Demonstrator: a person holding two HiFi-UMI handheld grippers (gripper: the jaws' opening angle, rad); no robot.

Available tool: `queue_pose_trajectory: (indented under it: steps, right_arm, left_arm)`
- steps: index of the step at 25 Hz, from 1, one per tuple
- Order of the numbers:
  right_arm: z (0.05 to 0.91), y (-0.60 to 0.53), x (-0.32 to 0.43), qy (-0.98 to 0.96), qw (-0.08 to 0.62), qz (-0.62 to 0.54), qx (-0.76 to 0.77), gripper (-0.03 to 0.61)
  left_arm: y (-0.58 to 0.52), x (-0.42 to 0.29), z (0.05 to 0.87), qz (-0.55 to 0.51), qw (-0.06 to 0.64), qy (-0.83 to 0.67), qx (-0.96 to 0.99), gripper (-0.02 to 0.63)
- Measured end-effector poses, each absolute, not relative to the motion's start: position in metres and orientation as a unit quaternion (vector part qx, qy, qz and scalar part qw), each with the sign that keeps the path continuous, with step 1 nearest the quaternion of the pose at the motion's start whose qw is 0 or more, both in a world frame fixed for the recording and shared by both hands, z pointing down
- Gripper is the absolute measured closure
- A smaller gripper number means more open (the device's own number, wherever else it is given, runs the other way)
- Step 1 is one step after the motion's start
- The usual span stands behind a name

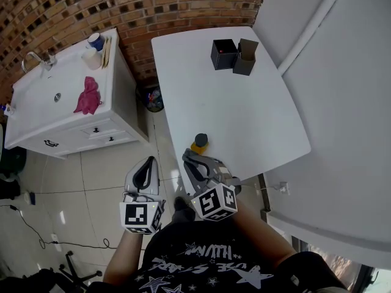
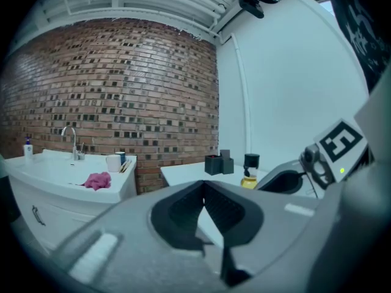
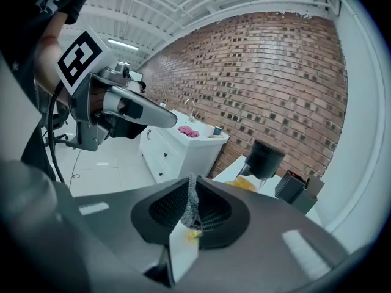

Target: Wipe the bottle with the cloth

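The bottle [image 1: 199, 143], yellow liquid under a black cap, stands upright near the white table's [image 1: 244, 115] near left edge. It also shows in the left gripper view, bottle [image 2: 250, 171], and close ahead in the right gripper view, bottle [image 3: 259, 166]. The pink cloth [image 1: 88, 96] lies crumpled on the white sink cabinet, seen small as cloth [image 2: 98, 180] and cloth [image 3: 188, 130]. My left gripper [image 1: 148, 162] hangs over the floor, shut and empty, its tips meeting at left gripper [image 2: 204, 185]. My right gripper [image 1: 188, 156] is just short of the bottle, shut and holding nothing, right gripper [image 3: 192, 182].
Two black boxes [image 1: 233, 55] stand at the table's far end. The sink cabinet [image 1: 67, 124] at the left carries a faucet [image 1: 38, 60] and cups [image 1: 93, 47]. A brick wall runs behind. Cables [image 1: 36, 234] trail on the tiled floor.
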State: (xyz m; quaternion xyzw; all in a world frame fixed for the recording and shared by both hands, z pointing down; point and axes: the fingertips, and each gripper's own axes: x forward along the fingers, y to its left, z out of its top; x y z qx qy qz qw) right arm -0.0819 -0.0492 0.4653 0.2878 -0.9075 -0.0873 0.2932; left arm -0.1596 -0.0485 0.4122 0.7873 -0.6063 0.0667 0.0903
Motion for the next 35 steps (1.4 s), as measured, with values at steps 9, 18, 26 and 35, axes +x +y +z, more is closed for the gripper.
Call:
queue_pose_trajectory:
  steps: [9,18,26,35]
  right_arm:
    - [0.497,-0.049,-0.080,-0.903,0.319,-0.060,0.283,0.538]
    - [0.523,-0.049,-0.079,-0.897,0.344,-0.044,0.276,0.538]
    - [0.535,-0.049,-0.076,-0.895,0.354,-0.027,0.269,0.538]
    - [0.539,-0.038,-0.070,-0.902,0.345,0.011,0.258,0.538]
  left_arm:
    - [-0.047,-0.157,0.411,0.063,0.092,-0.602,0.790,0.609]
    - [-0.045,-0.161,0.413,0.075,0.096,-0.609,0.784,0.609]
    - [-0.043,-0.158,0.415,0.075,0.097,-0.606,0.786,0.609]
    - [-0.044,-0.158,0.418,0.077,0.094,-0.606,0.786,0.609]
